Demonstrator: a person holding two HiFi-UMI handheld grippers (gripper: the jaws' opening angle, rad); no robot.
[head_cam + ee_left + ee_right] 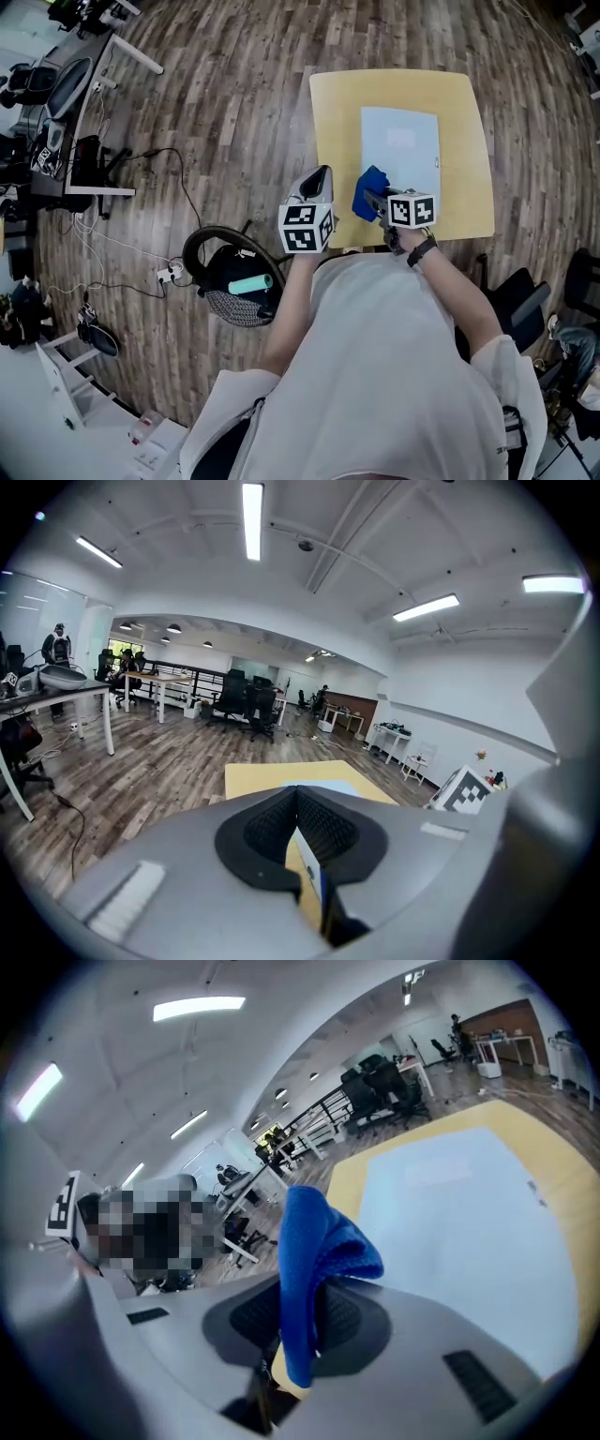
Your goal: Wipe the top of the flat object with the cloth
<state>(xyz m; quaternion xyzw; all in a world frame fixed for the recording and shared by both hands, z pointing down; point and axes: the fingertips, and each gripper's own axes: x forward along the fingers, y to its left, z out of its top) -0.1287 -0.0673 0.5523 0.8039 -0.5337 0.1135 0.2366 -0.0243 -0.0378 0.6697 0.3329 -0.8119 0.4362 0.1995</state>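
A pale blue flat sheet [400, 150] lies on the square yellow table [333, 103]. My right gripper [375, 201] hovers over the sheet's near left corner, shut on a bright blue cloth [370, 190]. In the right gripper view the cloth [314, 1251] stands folded between the jaws of my right gripper [305, 1326], with the sheet [459, 1213] stretching ahead. My left gripper [322, 174] is held at the table's near left edge, jaws shut on nothing. In the left gripper view my left gripper [297, 810] points over the table [272, 775].
A black round-based chair [230, 281] with a teal object on it stands on the wood floor left of me. Cables [178, 202] trail to desks [75, 103] at far left. Another dark chair [516, 291] sits to my right.
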